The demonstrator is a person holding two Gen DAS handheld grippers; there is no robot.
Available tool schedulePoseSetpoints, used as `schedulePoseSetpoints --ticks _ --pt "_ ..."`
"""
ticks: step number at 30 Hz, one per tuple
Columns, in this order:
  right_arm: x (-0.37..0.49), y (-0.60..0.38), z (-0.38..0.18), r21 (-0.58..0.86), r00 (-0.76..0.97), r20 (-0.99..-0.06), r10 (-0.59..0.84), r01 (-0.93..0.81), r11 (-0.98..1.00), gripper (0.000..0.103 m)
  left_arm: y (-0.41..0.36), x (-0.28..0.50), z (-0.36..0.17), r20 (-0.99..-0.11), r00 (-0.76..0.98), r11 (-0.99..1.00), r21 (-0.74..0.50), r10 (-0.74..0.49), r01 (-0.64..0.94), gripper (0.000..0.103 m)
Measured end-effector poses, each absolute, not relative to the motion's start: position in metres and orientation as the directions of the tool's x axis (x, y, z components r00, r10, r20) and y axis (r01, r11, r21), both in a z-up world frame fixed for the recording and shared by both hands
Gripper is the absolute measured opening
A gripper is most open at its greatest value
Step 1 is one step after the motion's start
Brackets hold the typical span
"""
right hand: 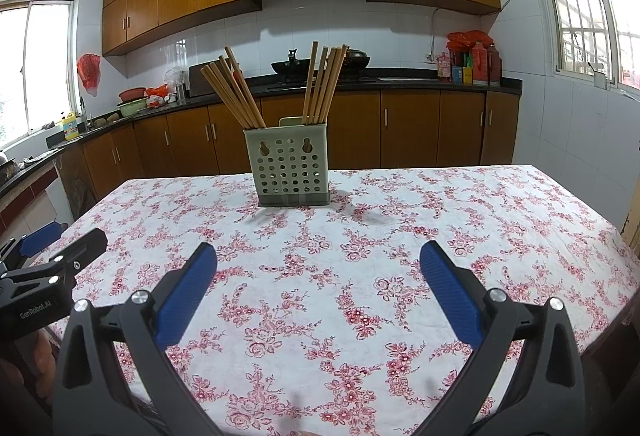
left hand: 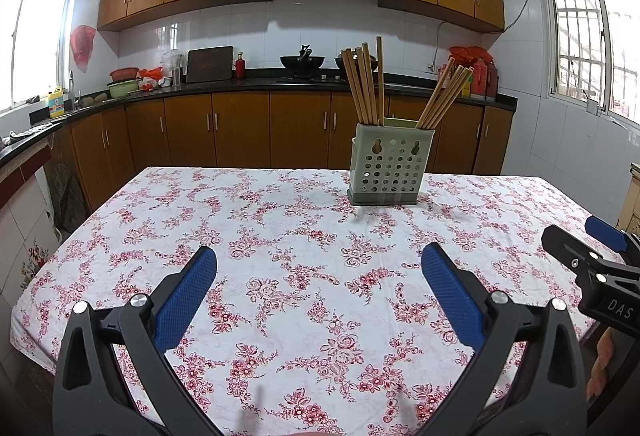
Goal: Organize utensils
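A pale green perforated utensil holder (left hand: 390,167) (right hand: 291,168) stands upright at the far side of the table. Two bundles of wooden chopsticks stick out of it: in the left wrist view one bunch (left hand: 363,83) stands near upright and the other (left hand: 444,97) leans right. My left gripper (left hand: 319,256) hovers open over the near half of the table, with nothing between its blue pads. My right gripper (right hand: 318,256) is likewise open and empty, well short of the holder. Each gripper shows at the edge of the other's view: the right gripper (left hand: 576,240) and the left gripper (right hand: 68,236).
The table carries a white cloth with red flowers (left hand: 304,276) (right hand: 360,256). Behind it run brown cabinets and a dark counter (left hand: 240,83) with a wok (left hand: 301,61), bottles and bowls. Windows flank both sides.
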State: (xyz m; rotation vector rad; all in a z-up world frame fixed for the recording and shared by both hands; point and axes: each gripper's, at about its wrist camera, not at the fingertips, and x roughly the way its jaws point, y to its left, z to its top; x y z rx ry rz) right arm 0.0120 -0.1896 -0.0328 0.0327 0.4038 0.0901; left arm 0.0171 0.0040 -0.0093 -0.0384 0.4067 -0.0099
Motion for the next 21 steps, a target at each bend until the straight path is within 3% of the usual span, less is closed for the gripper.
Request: schedulePoseSetpoints --ticks 21 --pt "0.0121 -0.1896 -0.0327 0.052 0.915 -0.393 0.095 -0.081 0.995 0.099 0.0028 0.0157 -0.0095 -0.39 0.921 0.999 -0.036 -0.016 0.002 0.101"
